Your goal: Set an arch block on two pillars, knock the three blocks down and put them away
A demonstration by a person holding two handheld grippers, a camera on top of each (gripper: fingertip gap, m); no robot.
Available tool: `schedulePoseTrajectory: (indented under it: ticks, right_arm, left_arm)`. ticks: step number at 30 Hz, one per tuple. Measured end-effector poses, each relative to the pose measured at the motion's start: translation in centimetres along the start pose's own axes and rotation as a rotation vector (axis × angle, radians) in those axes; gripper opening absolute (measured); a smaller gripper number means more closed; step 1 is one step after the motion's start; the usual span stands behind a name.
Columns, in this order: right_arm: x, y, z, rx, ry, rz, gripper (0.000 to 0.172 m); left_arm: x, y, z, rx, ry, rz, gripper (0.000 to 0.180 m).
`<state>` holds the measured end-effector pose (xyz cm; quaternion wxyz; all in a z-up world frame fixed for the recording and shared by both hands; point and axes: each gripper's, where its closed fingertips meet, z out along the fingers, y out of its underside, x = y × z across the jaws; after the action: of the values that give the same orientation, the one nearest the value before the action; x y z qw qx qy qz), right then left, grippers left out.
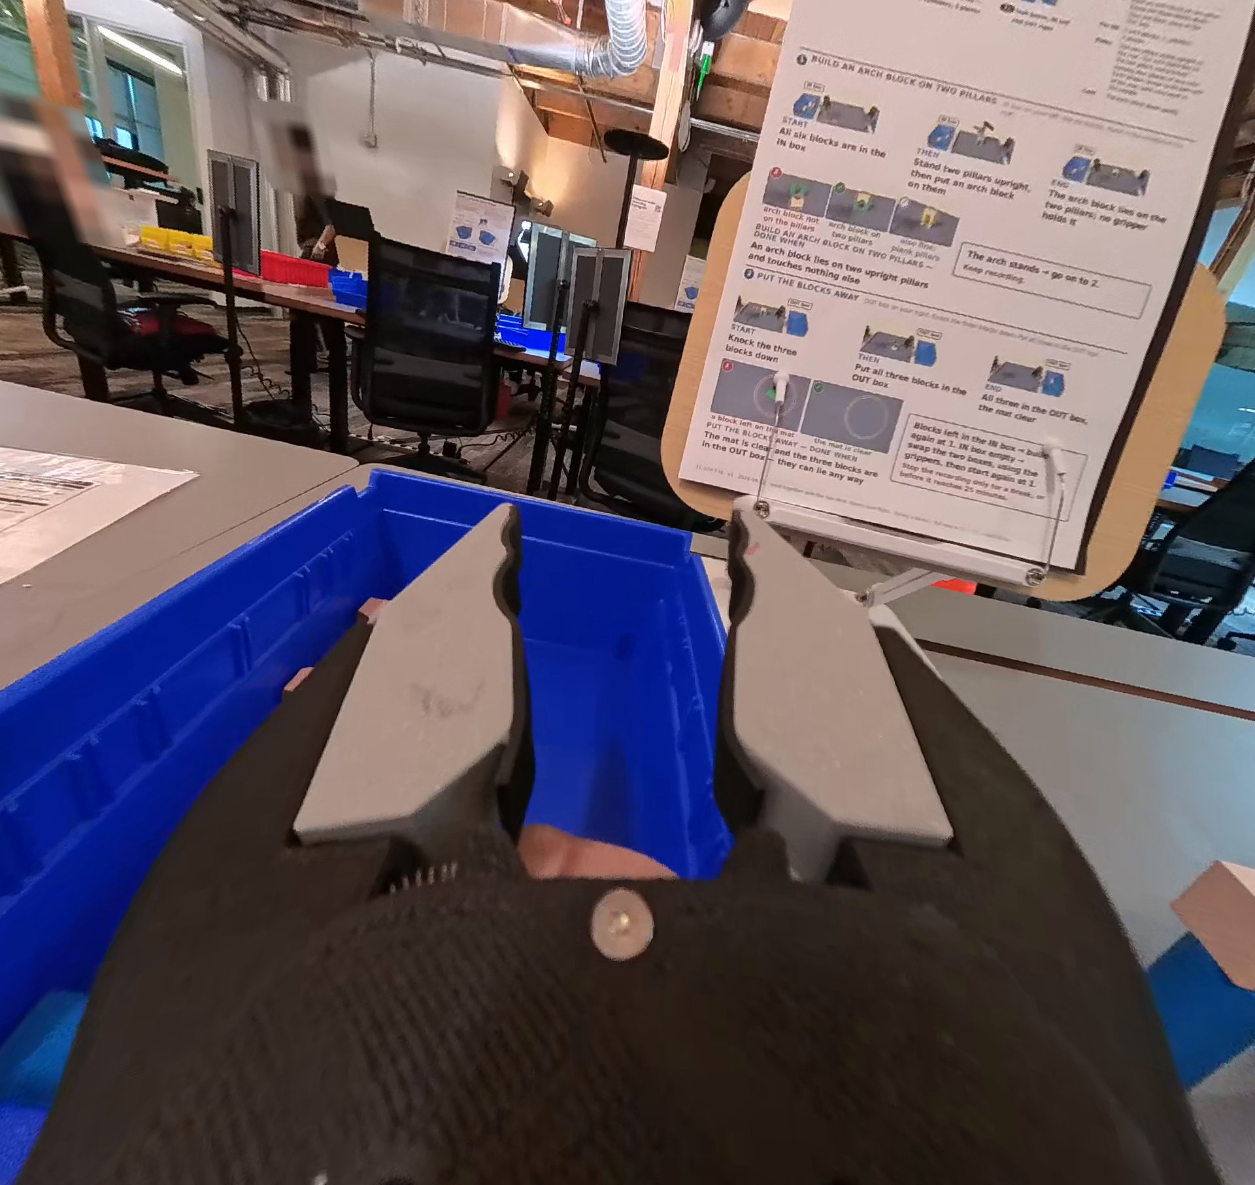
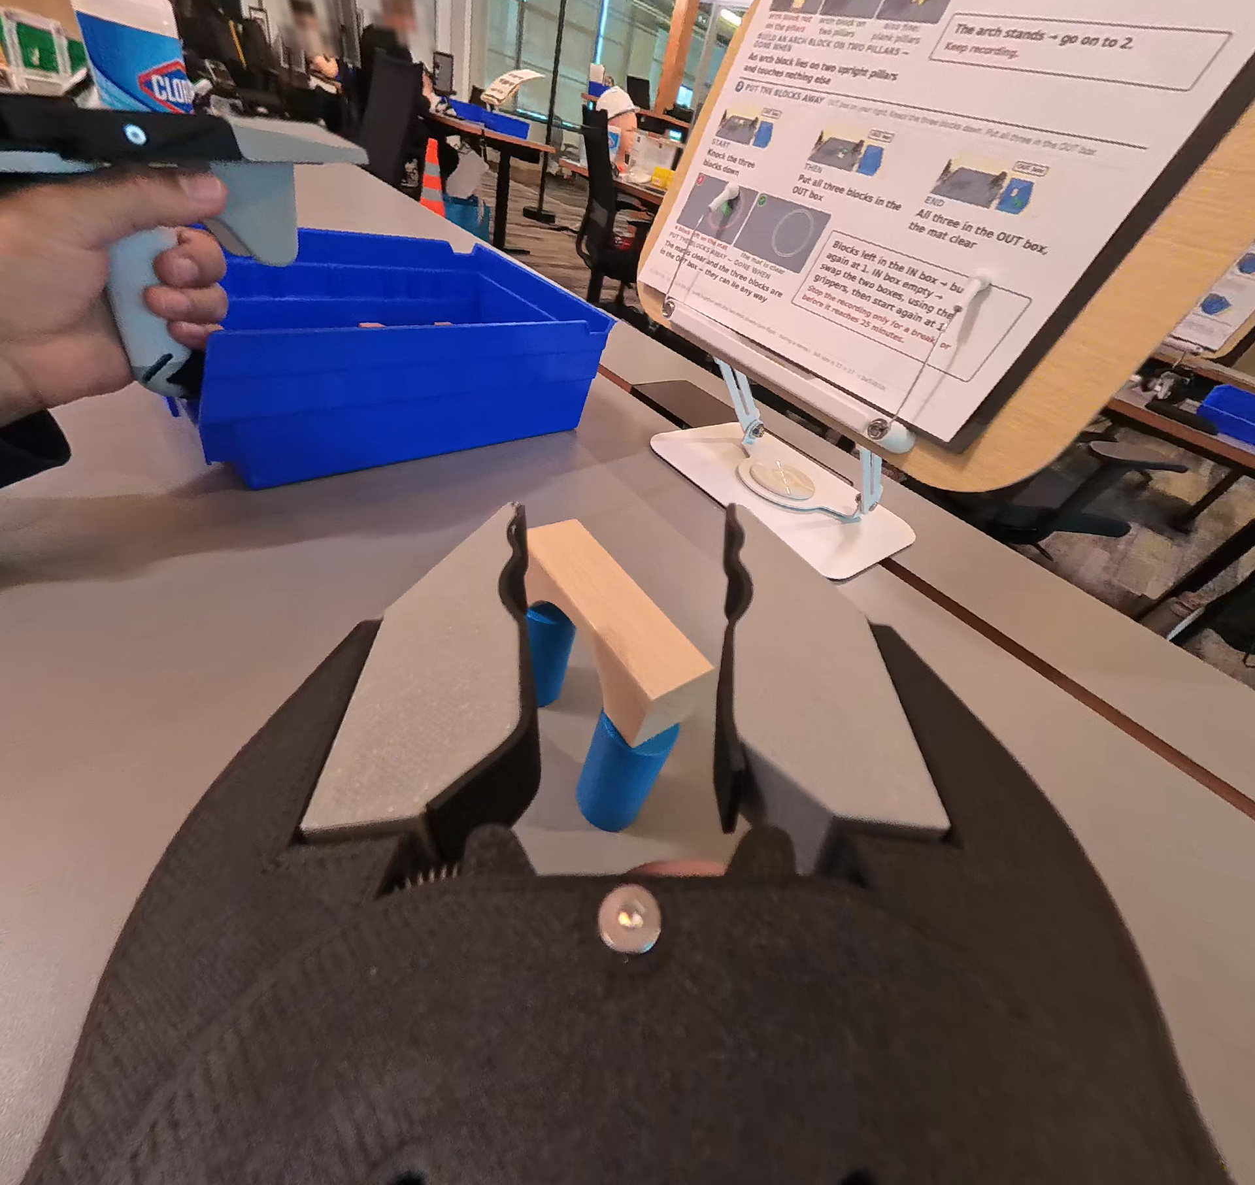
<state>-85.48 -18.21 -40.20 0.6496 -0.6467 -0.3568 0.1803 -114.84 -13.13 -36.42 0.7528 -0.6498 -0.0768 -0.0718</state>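
A pale wooden arch block lies across two upright blue cylinder pillars, one near and one far, on the grey table. My right gripper is open around this arch from just behind it. The block stands between the fingers and I see no pad pressing on it. My left gripper is open and empty, hovering over the blue bin. It also shows in the right wrist view, held by a hand above that bin. Wooden pieces peek from the bin beside my left finger.
An instruction board on a white stand rises at the back right, close behind the arch. It also shows in the left wrist view. A paper sheet lies on the table at left. A wooden block's end shows at the lower right edge. My hands' fingertips stand some 30 centimetres from each other.
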Motion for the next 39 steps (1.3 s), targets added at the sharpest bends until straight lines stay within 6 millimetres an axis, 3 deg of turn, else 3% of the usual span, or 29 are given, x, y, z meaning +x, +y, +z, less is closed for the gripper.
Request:
schedulePoseTrajectory:
  ticks: [7, 11, 18, 22, 27, 39]
  right_arm:
    - [-0.1, 1.5, 0.5, -0.074, -0.051, 0.023, 0.056]
    - [-1.1, 1.2, 0.4, -0.056, -0.103, -0.007, 0.054]
    - [-6.0, 0.7, -0.3, -0.026, -0.359, -0.072, 0.028]
    - [-7.7, 2.8, 0.1, -0.134, -0.446, -0.085, 0.025]
    - [-7.0, 5.1, 1.2, -0.238, -0.385, -0.100, 0.033]
    - [-3.1, 5.0, 2.1, -0.207, -0.185, -0.033, 0.042]
  left_arm:
    - [0.5, 0.2, 0.0, -0.006, 0.024, 0.002, 0.058]
    - [0.8, 0.2, -0.1, -0.006, 0.035, 0.005, 0.057]
    - [0.9, 0.3, -0.1, -0.012, 0.043, 0.002, 0.057]
    - [1.1, 0.4, -0.1, -0.015, 0.047, 0.006, 0.057]
    - [1.1, 0.4, -0.1, -0.015, 0.050, 0.004, 0.057]
    - [1.4, 0.6, 0.0, -0.023, 0.055, 0.010, 0.057]
